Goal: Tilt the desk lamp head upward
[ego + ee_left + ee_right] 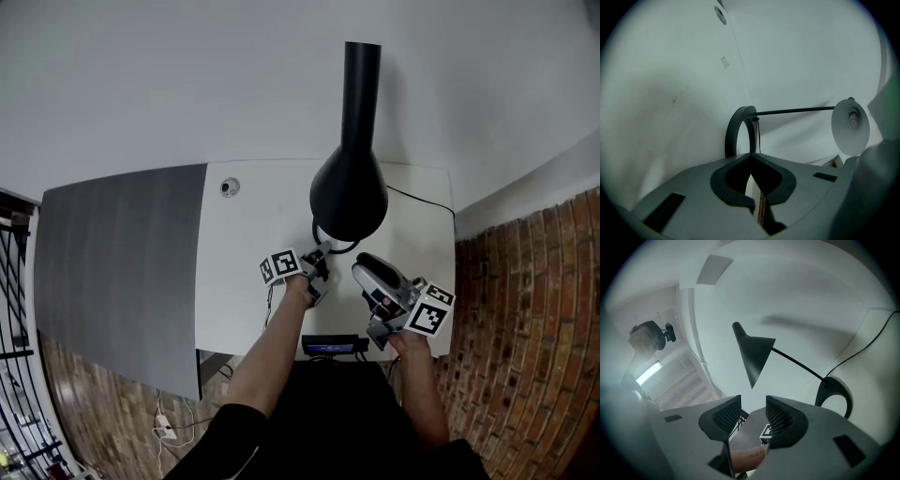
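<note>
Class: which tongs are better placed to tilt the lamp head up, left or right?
Right. The right tongs are open and aimed at the lamp head; the left tongs are shut and face the base.

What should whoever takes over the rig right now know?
Left gripper: shut, empty, pointing at the lamp base from close by, not on it.
Right gripper: open, empty, aimed toward the lamp head, apart from it.
The base stands on the white desk, ahead of both grippers.
Done: nothing visible; neither gripper touches the lamp.
Left: grip the head and tilt it upward, probably while steadying the base.
</note>
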Motion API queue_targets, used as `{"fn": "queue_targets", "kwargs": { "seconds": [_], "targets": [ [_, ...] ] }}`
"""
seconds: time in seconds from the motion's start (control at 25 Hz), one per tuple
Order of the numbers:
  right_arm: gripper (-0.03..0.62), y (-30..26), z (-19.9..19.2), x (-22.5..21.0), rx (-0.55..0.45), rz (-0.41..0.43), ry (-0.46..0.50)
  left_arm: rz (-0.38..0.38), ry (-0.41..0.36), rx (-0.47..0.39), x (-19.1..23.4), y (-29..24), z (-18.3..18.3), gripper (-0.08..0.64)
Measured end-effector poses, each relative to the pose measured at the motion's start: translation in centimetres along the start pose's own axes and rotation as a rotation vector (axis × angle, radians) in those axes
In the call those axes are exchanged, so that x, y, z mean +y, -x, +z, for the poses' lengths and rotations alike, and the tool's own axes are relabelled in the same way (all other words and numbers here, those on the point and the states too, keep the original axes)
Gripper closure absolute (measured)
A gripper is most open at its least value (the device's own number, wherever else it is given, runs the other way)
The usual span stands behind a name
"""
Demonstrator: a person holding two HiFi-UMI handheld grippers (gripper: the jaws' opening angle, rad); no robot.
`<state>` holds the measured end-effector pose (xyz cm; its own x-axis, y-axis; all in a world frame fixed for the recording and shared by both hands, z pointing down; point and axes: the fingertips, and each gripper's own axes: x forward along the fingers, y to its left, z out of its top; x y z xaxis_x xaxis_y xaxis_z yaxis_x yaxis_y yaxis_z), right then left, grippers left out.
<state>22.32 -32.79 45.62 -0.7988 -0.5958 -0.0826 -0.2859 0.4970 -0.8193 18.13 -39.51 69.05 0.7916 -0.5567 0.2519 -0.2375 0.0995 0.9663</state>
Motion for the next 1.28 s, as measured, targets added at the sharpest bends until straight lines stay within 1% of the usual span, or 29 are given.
{"fn": "queue_targets", "kwargs": {
  "seconds": [0.16,0.24,0.4,0.56,0.8,1.0,1.28],
  "targets": [
    [0.431,-1.8,-0.3,-1.0,0.002,-0.022,-0.010,0.019,-0.010,-0.018,0.2,0.0,0.0,0.551],
    [0.416,-2.9,0.0,-1.1,-0.012,-0.016,-0.009,0.019,-0.009,-0.020,0.3,-0.1,0.0,0.551],
    [0.416,-4.3,1.8,0.1,-0.078,0.054,0.015,0.019,-0.006,-0.019,0.3,-0.4,-0.1,0.551],
    [0.416,-4.5,3.4,1.4,-0.130,0.112,0.037,0.017,-0.007,-0.013,0.2,-0.4,-0.1,0.551],
    [0.417,-4.4,3.6,1.8,-0.134,0.139,0.019,0.024,-0.013,-0.008,0.4,-0.5,-0.2,0.551],
    [0.417,-3.7,3.6,4.1,-0.152,0.210,0.018,0.024,-0.015,-0.009,0.3,-0.5,-0.1,0.551],
    [0.417,-3.1,3.5,6.0,-0.154,0.251,0.036,0.027,-0.014,-0.008,0.4,-0.6,-0.1,0.551]
  ]
}}
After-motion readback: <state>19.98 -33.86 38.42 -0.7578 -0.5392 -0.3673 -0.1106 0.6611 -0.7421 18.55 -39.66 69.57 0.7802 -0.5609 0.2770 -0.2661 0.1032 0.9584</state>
